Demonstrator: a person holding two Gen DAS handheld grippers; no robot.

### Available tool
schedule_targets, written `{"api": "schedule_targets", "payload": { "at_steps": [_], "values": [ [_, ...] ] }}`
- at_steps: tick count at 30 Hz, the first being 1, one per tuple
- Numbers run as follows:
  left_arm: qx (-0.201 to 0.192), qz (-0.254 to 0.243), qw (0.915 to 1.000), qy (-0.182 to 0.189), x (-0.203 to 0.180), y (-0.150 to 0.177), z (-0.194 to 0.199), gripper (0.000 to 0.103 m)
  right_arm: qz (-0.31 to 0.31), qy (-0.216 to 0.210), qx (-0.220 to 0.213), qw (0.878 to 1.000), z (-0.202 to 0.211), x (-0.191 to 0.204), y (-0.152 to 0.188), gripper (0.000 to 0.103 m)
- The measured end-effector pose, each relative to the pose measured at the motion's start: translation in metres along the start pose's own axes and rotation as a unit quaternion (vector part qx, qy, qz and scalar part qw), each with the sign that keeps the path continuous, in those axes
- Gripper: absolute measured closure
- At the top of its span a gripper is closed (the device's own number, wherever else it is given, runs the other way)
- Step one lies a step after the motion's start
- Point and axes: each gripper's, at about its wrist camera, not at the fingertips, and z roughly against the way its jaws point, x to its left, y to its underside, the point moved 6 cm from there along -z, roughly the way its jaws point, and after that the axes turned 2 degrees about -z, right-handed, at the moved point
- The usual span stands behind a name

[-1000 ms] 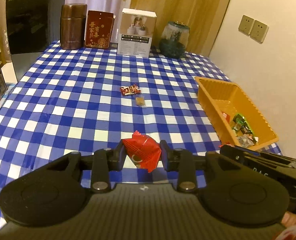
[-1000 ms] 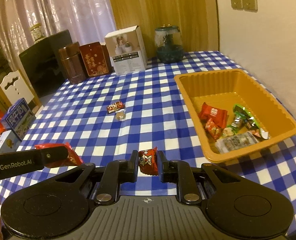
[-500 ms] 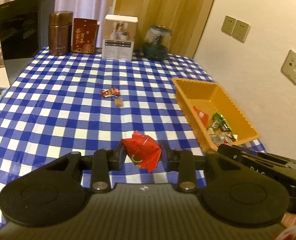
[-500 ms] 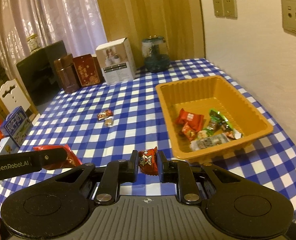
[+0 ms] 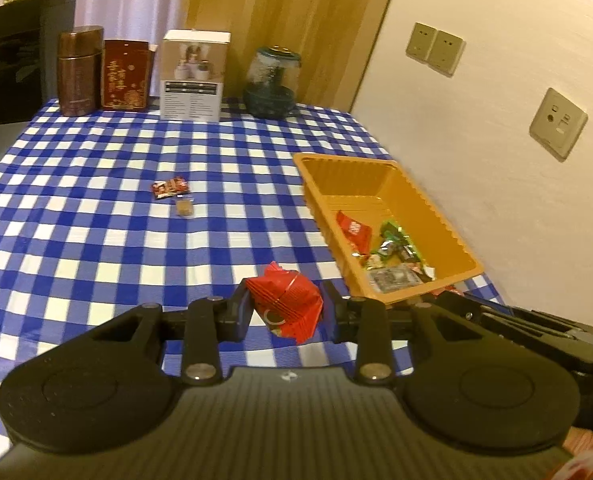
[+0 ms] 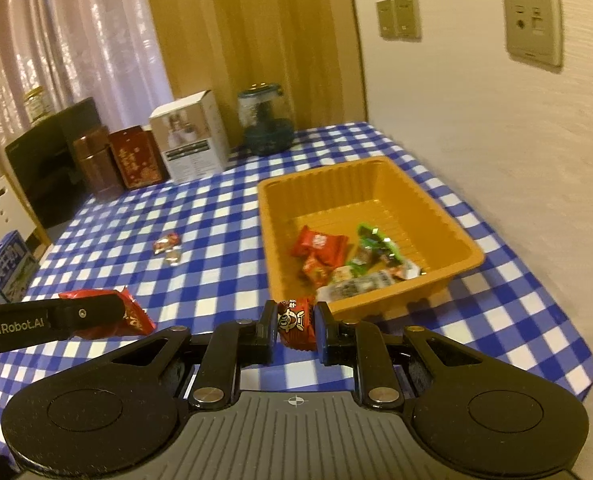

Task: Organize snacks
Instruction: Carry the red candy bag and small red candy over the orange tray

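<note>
The left gripper (image 5: 284, 310) is clamped on a crumpled red snack packet (image 5: 286, 304), low in the centre of its view. The right gripper (image 6: 296, 326) pinches a small red wrapped candy (image 6: 296, 320) just short of the orange tray (image 6: 466, 258), where several snacks already lie. Two more small snacks (image 6: 168, 248) sit on the blue checked tablecloth (image 6: 216, 220), left of centre.

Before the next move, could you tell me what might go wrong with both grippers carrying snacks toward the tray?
The left gripper pinches a crumpled red packet that could slip out. The right gripper sits close beside it, so they might collide near the orange tray. Its small packet could land short.
</note>
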Motion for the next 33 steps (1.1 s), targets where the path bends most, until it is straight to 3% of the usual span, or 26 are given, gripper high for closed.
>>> {"api": "schedule_targets", "payload": {
  "at_steps": [22,33],
  "values": [
    [0.004,-0.028,0.9987,0.042,-0.059,-0.017,-0.025,0.072,-0.019,0.013,-0.011,1.0,0.01,-0.049,-0.031,0.084],
    [0.006,-0.039,0.9981,0.048,-0.08,-0.034,-0.051,0.072,-0.016,0.026,-0.013,0.999,-0.008,-0.082,-0.052,0.084]
  ]
}}
